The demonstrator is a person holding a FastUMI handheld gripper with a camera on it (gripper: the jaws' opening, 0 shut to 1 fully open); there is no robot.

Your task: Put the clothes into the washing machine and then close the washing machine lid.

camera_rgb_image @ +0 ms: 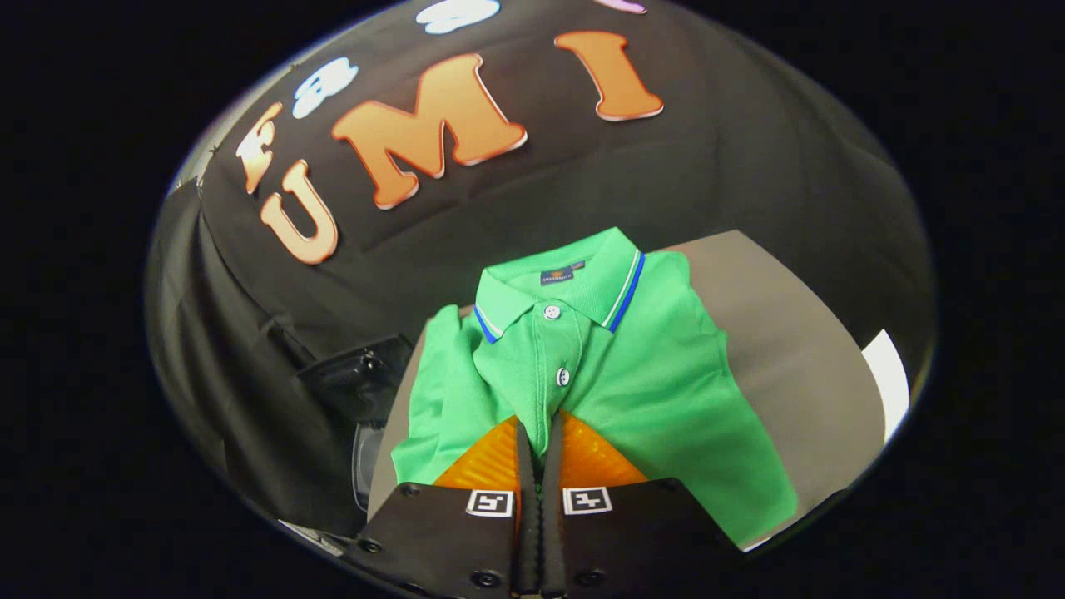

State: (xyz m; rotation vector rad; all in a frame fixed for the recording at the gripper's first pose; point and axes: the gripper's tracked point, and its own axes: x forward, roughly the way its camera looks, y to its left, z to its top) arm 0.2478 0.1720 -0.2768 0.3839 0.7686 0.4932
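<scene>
You cannot see the lower front of the green polo shirt [649,374]: the orange fingers [491,462] of the gripper [539,441] cover it, and their tips meet on a fold of cloth at the placket, so the pinch itself stays hidden. The shirt's hem runs past the table's [790,349] near edge. The label inside the collar is too small to make out. The dark object [358,383] beside the table's left edge is too shadowed to identify.
</scene>
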